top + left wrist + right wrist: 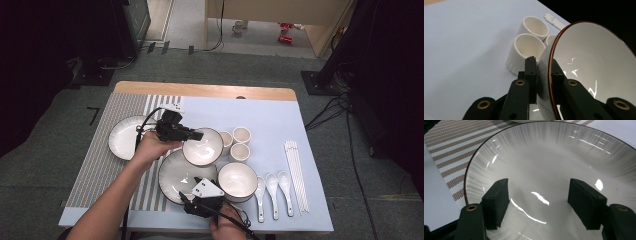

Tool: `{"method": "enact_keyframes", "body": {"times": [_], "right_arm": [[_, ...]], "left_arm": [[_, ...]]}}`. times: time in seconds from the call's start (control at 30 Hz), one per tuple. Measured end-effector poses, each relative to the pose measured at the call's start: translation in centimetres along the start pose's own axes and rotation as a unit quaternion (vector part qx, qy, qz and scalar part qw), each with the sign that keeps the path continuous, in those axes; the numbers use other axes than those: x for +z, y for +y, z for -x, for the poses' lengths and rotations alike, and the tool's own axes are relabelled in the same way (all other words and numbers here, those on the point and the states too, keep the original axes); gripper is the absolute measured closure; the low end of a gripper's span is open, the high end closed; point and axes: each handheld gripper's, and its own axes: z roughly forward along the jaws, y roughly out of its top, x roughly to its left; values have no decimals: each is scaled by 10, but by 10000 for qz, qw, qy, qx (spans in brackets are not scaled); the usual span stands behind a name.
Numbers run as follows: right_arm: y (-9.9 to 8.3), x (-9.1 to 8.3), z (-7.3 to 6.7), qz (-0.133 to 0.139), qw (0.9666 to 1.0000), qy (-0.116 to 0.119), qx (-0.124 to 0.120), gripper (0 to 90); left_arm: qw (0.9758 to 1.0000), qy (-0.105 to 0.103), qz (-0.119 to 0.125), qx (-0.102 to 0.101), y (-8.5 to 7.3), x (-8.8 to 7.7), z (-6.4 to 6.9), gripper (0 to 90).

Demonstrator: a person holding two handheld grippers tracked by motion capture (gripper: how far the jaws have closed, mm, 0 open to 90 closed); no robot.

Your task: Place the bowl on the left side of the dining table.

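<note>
My left gripper (195,135) is shut on the rim of a white bowl with a dark brown edge (203,146). In the left gripper view the same bowl (591,65) is pinched at its wall between the two black jaws, and my left gripper (543,72) holds it tilted above the table. My right gripper (189,193) is at the near edge of the table over a large shallow plate (180,175). Its jaws stand open above that plate (554,162), with nothing between them; my right gripper (539,200) is apart from the glaze.
Three small white cups (240,143) stand just right of the held bowl. A second bowl (237,181), three white spoons (272,192) and white chopsticks (296,172) lie at the right. Another plate (122,137) rests on the striped mat (95,165) at the left.
</note>
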Motion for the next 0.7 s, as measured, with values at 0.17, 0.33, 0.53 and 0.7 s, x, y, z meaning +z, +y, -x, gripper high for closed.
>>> {"method": "enact_keyframes", "body": {"times": [0.17, 0.33, 0.53, 0.7], "right_arm": [[0, 0, 0, -2, 10000, 3, 5, 331], [0, 0, 0, -2, 10000, 6, 11, 330], [0, 0, 0, -2, 10000, 5, 22, 330], [0, 0, 0, -5, 10000, 5, 16, 330]], "left_arm": [[9999, 71, 58, -48, -2, -7, -4, 826], [9998, 134, 104, -114, -4, -13, -8, 826], [9995, 230, 123, -185, -7, -19, -14, 826], [9991, 288, 168, -264, -9, -25, -18, 826]]}}
